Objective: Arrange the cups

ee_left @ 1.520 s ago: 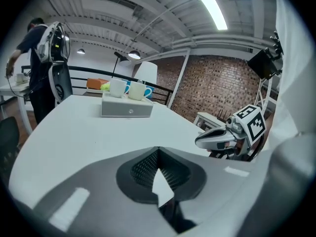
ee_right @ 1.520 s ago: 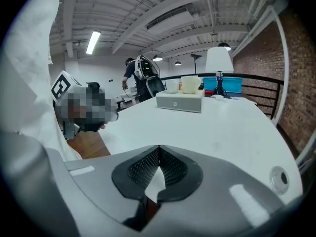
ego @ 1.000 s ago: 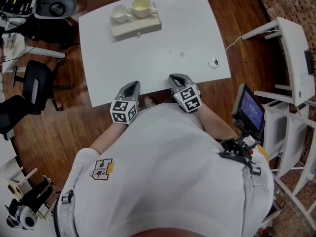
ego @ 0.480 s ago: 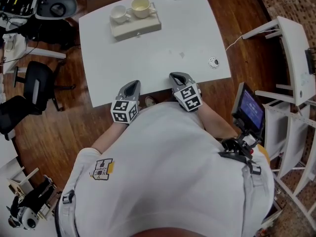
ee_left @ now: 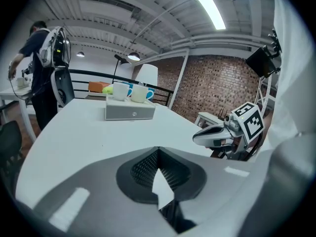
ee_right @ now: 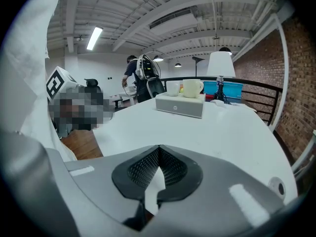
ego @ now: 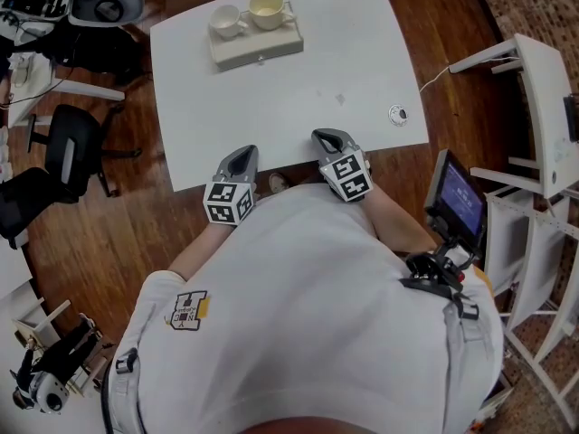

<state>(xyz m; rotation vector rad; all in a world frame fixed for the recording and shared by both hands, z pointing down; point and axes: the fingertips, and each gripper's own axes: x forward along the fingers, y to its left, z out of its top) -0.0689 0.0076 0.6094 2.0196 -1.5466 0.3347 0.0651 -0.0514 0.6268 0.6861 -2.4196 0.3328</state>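
Note:
Two pale cups, a small one (ego: 226, 20) and a wider one (ego: 268, 8), stand on a flat white box (ego: 258, 48) at the far side of the white table (ego: 271, 107). My left gripper (ego: 242, 158) and right gripper (ego: 327, 139) hover side by side at the table's near edge, far from the cups. Both are shut with nothing between their jaws. The left gripper view shows its jaw tips meeting (ee_left: 158, 149), with the box (ee_left: 129, 111) and cups (ee_left: 120, 91) well ahead. The right gripper view shows the same (ee_right: 159, 149), with the box (ee_right: 180, 105) and cups (ee_right: 192, 88) beyond.
A small round puck (ego: 397, 114) with a cable lies near the table's right edge. Black office chairs (ego: 63, 152) stand left of the table, a white rack (ego: 534, 98) and a screen (ego: 460, 202) to the right. A person (ee_left: 37, 58) stands in the background.
Neither gripper nor the cups have moved; only the head view has shifted slightly.

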